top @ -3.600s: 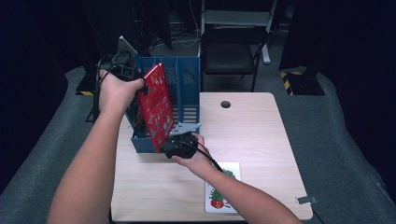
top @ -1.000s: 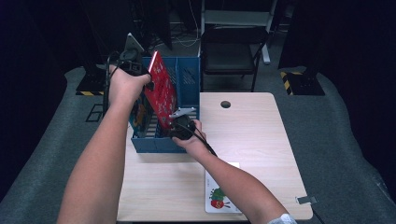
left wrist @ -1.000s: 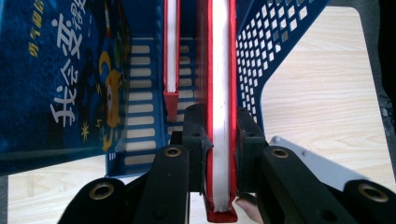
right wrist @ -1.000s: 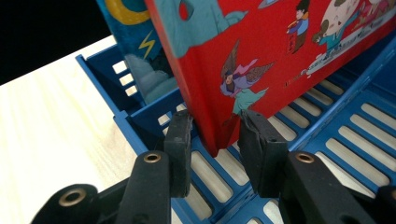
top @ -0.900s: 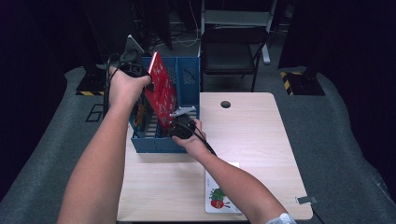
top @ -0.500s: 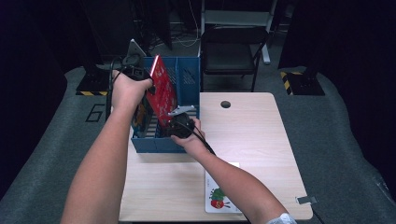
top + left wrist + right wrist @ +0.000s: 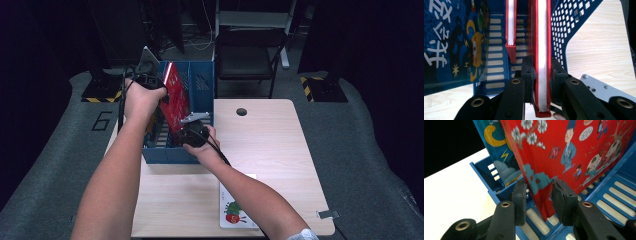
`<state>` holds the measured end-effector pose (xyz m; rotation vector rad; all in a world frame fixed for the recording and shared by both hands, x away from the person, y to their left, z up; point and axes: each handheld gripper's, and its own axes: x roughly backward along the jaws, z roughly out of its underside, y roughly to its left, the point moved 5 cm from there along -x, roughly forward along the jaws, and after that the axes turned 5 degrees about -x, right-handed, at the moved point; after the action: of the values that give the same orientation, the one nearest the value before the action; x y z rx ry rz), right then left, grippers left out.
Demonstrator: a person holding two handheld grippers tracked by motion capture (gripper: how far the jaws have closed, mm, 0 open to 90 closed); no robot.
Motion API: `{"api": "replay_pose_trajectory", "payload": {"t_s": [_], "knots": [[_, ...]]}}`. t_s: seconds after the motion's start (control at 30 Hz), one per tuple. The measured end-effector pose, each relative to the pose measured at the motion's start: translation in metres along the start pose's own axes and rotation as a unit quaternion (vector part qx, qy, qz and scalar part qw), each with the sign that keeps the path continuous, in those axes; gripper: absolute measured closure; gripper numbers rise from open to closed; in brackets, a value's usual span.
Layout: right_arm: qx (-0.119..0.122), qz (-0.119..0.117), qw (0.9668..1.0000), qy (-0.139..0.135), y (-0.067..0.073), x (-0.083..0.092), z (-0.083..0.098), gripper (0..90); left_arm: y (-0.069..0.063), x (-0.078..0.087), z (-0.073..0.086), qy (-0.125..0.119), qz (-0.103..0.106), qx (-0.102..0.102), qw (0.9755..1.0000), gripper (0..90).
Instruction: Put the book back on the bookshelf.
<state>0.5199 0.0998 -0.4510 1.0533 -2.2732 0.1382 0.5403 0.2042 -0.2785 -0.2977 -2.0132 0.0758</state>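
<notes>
Scene: a person at a light wooden table (image 7: 270,150) holds a two-jaw gripper in each hand, both on one red book (image 7: 176,100) that stands tilted in a blue plastic file rack (image 7: 202,87).
Rack position: on the table's left half, with its left side at the table's left edge; its perforated right wall (image 7: 571,27) rises just beside the book.
Open room: the right half of the table is bare wood, with a small round hole (image 7: 241,111) near the far edge; a picture card with a green caterpillar (image 7: 234,212) lies at the near edge.
Inside the rack: a dark blue book with a yellow cartoon figure (image 7: 451,42) leans on the left, a second red book (image 7: 511,27) stands in the middle slot, and the held book sits in the rightmost slot, its lower corner over the slatted floor (image 7: 621,202).
Left gripper (image 7: 541,72): pads pressed on both covers of the book at its upper end, white page block between them.
Right gripper (image 7: 539,197): jaws straddle the book's lower corner, the pads close on either side; I cannot tell whether they press.
Book's look: glossy red cover printed with cartoon figures in robes, white blossoms and teal shapes.
</notes>
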Motion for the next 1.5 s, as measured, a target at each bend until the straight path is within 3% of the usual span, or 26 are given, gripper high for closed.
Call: {"api": "replay_pose_trajectory", "payload": {"t_s": [0.03,0.5,0.67,0.83,1.23,1.27,1.3,1.4,1.43,1.5], "knots": [[0.009,0.004,0.9999,-0.001,-0.001,0.001,-0.001,64.9,0.000,-0.001,0.001,0.004,-0.001,-0.002,1.0000,77.9],[0.014,0.004,0.9998,-0.012,0.002,0.004,-0.013,65.1,0.001,-0.008,-0.002,0.004,-0.007,0.001,1.0000,77.9],[0.010,0.006,0.9999,-0.011,0.002,0.003,-0.016,65.2,0.000,-0.010,-0.003,-0.004,-0.011,-0.001,0.9999,77.8],[-0.011,0.011,0.9999,-0.001,-0.002,-0.001,-0.016,65.5,0.001,-0.017,-0.002,-0.003,-0.011,0.004,0.9999,77.8],[-0.011,0.014,0.9998,0.012,-0.003,-0.013,-0.013,65.5,0.004,-0.031,0.002,-0.002,-0.015,0.005,0.9999,76.9],[0.000,0.015,0.9999,0.005,-0.005,-0.015,-0.015,65.4,0.005,-0.032,0.002,-0.005,-0.015,0.007,0.9998,76.9],[-0.010,0.015,0.9998,0.010,-0.004,-0.014,-0.015,65.4,0.005,-0.033,0.002,-0.006,-0.015,0.007,0.9998,76.9],[-0.010,0.018,0.9997,0.011,-0.005,-0.015,-0.018,65.2,0.005,-0.036,0.002,-0.007,-0.016,0.007,0.9998,76.8],[0.000,0.019,0.9998,0.004,-0.007,-0.016,-0.020,65.2,0.004,-0.037,0.001,-0.011,-0.018,0.008,0.9998,76.9],[-0.016,0.020,0.9996,0.014,-0.005,-0.015,-0.020,65.2,0.005,-0.038,0.001,-0.009,-0.020,0.005,0.9997,76.9]]}}
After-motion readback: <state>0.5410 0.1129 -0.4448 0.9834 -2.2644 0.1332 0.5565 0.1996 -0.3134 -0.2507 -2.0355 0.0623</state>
